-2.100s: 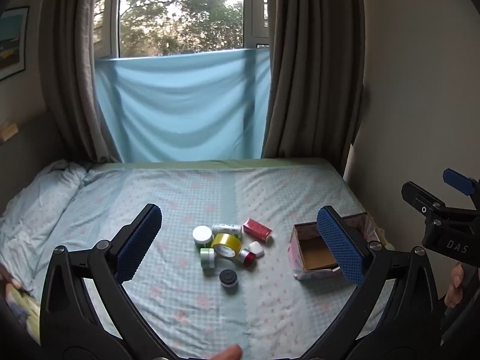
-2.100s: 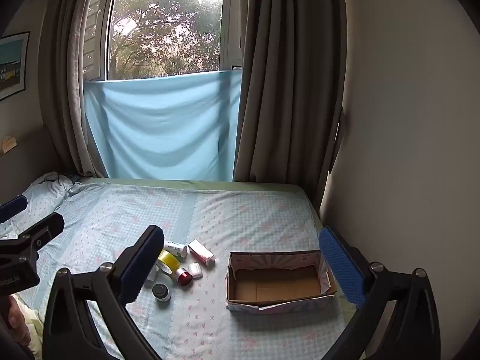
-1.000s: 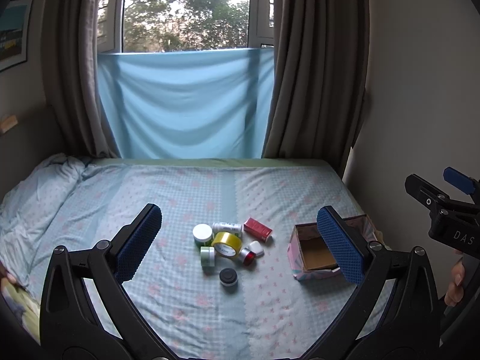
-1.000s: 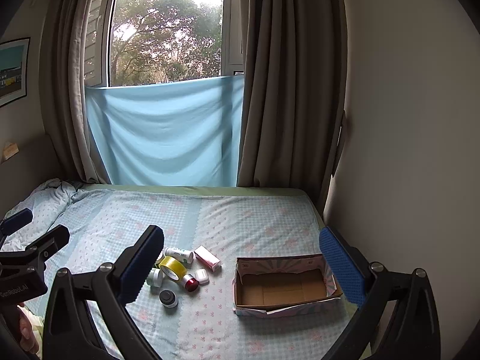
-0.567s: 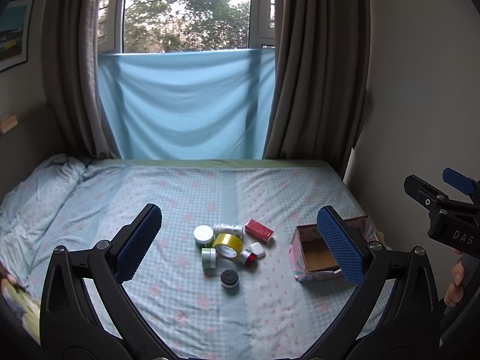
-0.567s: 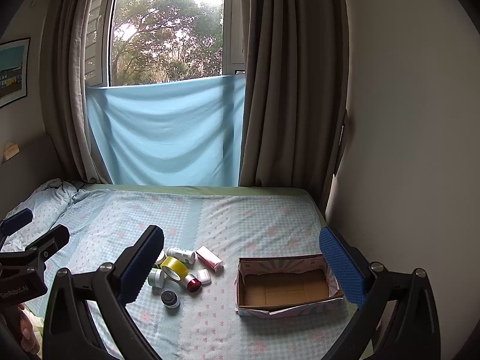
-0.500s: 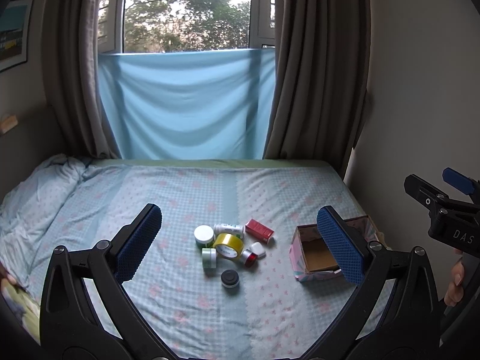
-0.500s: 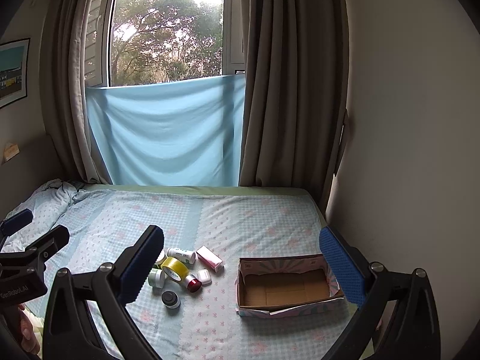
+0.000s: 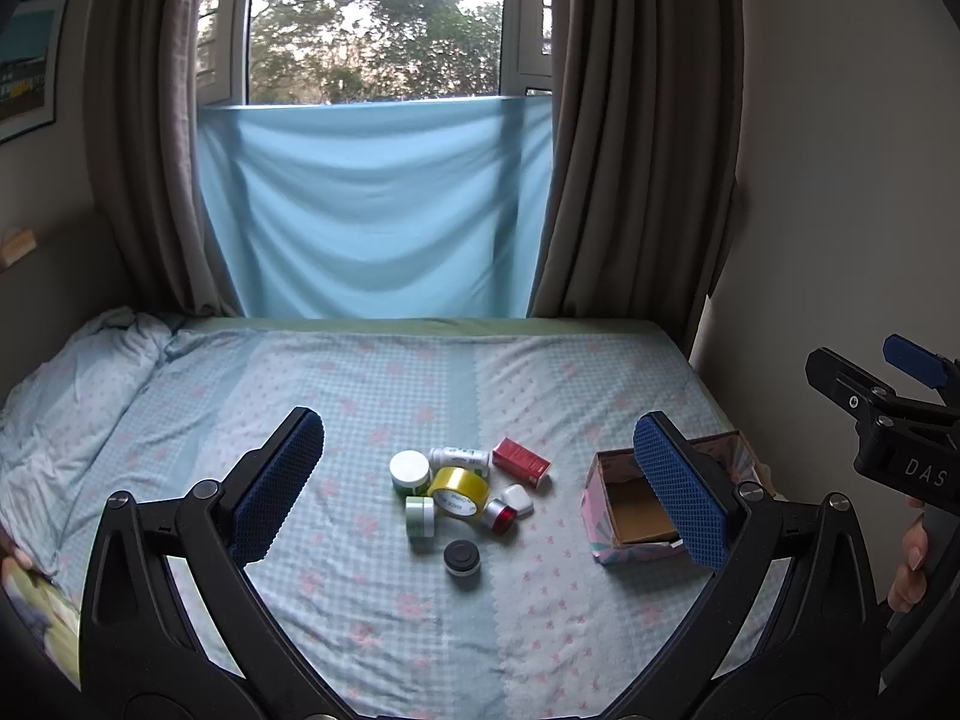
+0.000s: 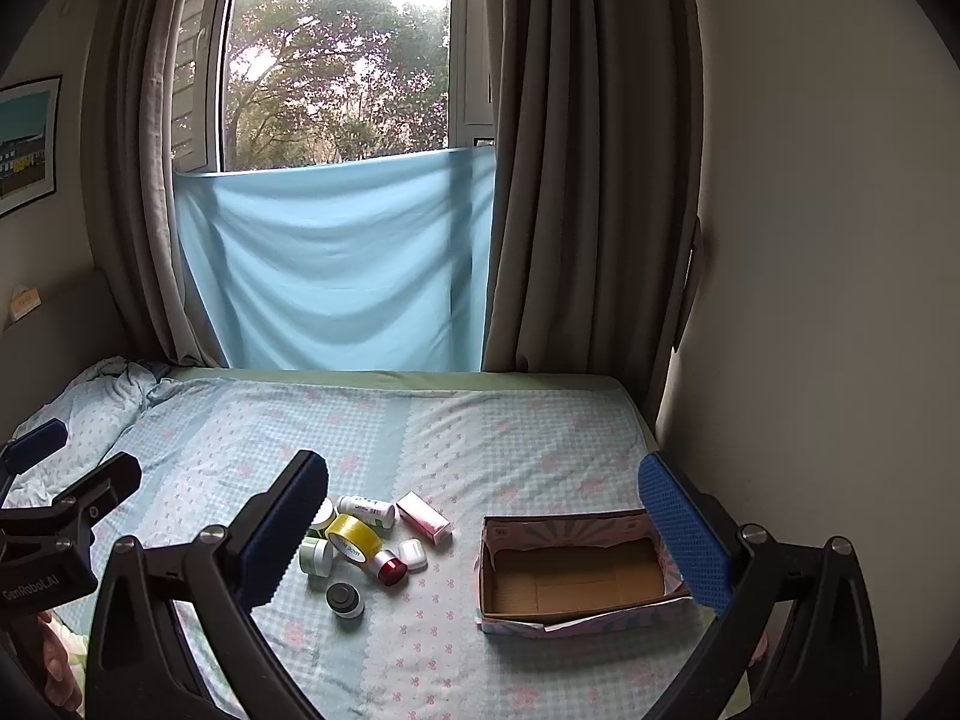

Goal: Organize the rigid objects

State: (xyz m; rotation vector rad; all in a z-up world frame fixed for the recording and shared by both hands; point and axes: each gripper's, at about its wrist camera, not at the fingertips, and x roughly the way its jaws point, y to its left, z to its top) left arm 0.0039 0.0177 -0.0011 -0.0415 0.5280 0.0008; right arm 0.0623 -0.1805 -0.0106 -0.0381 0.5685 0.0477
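The left gripper (image 9: 480,492) hangs above the bed (image 9: 360,396) with its blue-padded jaws spread wide and nothing between them. The right gripper (image 10: 498,528) is likewise spread wide and empty.

In the left wrist view the small rigid objects lie in a tight cluster at the centre of the sheet. A yellow tape roll (image 9: 458,492) sits in the middle. A white-lidded jar (image 9: 410,470) touches it at 10 o'clock, and a white bottle (image 9: 459,456) lies on its side at 12 o'clock. A red box (image 9: 521,461) lies at 2 o'clock of the roll, near the bottle. A small white case (image 9: 517,499) and a red-capped silver jar (image 9: 500,516) sit side by side at 4 o'clock. A pale green jar (image 9: 419,515) stands at 8 o'clock, and a black-lidded jar (image 9: 461,557) rests apart at 6 o'clock.

An open cardboard box (image 9: 624,504) with patterned sides sits at 3 o'clock of the cluster, well apart from it; the left gripper's right pad hides part of it. In the right wrist view its brown floor shows bare.

Behind the bed a blue cloth (image 9: 372,210) hangs across the window between grey curtains (image 9: 636,150). A crumpled quilt (image 9: 66,384) lies at 9 o'clock.
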